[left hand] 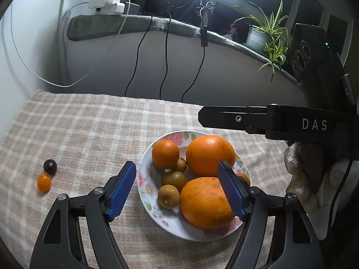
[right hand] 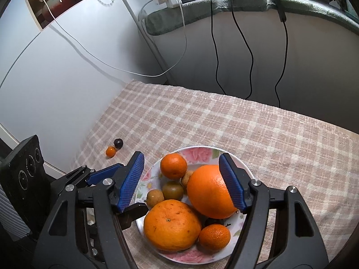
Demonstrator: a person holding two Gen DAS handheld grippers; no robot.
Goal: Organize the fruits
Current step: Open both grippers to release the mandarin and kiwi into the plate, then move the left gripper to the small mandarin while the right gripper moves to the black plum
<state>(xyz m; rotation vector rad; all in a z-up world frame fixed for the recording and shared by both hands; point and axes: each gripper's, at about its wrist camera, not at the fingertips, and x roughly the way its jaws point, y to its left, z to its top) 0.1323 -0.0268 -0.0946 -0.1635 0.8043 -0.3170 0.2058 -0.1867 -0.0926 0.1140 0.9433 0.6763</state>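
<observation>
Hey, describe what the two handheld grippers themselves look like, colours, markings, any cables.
Both the left gripper and the right gripper have black angular frames with silver screws and ribbed blue pads on the fingers. The right one, seen from the left camera, carries white letters "DAS", a black box with three round lenses and a thin black cable.

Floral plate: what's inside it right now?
The floral plate holds two big oranges, two mandarins, a greenish fruit and two brown longans. Something dark lies mostly hidden under the oranges.
</observation>
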